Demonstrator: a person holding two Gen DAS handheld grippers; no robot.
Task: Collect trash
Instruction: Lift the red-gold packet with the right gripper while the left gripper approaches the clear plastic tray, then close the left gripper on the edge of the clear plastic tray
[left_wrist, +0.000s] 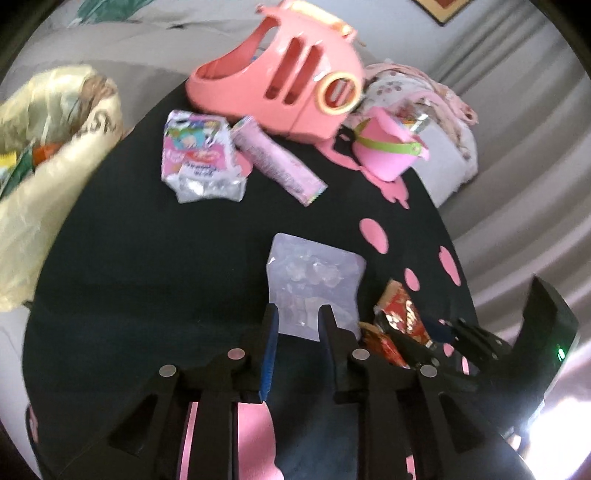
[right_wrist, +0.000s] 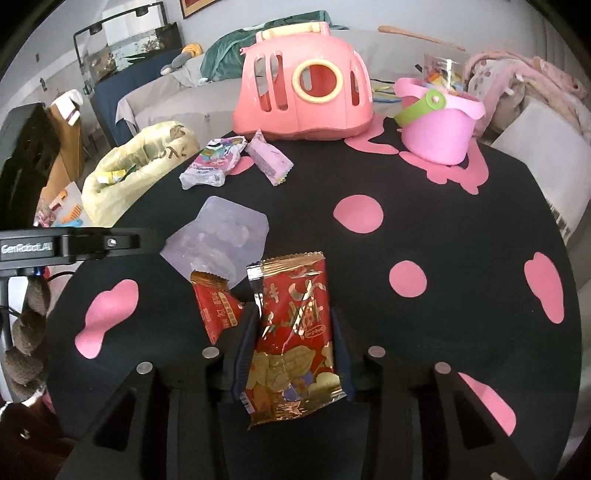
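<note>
On the round black table (right_wrist: 461, 229) with pink spots lies a clear plastic pouch (left_wrist: 314, 280) (right_wrist: 218, 236). My left gripper (left_wrist: 299, 325) stands open at its near edge, and the pads do not press on it. My right gripper (right_wrist: 294, 312) is shut on a red and gold snack wrapper (right_wrist: 291, 332), which lies up over the gripper's body. In the left wrist view that gripper (left_wrist: 439, 334) and wrapper (left_wrist: 399, 321) are at the lower right. A smaller red wrapper (right_wrist: 214, 310) lies just left of the right gripper. Farther off are a colourful foil pouch (left_wrist: 199, 158) (right_wrist: 214, 162) and a pink wrapper (left_wrist: 277, 162) (right_wrist: 269, 158).
A yellowish bag (left_wrist: 44, 147) (right_wrist: 140, 162) with scraps inside sits off the table's left edge. A pink toy carrier (left_wrist: 288, 74) (right_wrist: 303, 92) and a pink bucket (left_wrist: 384, 151) (right_wrist: 439, 125) stand at the far edge. The left gripper's body (right_wrist: 70, 243) juts in from the left.
</note>
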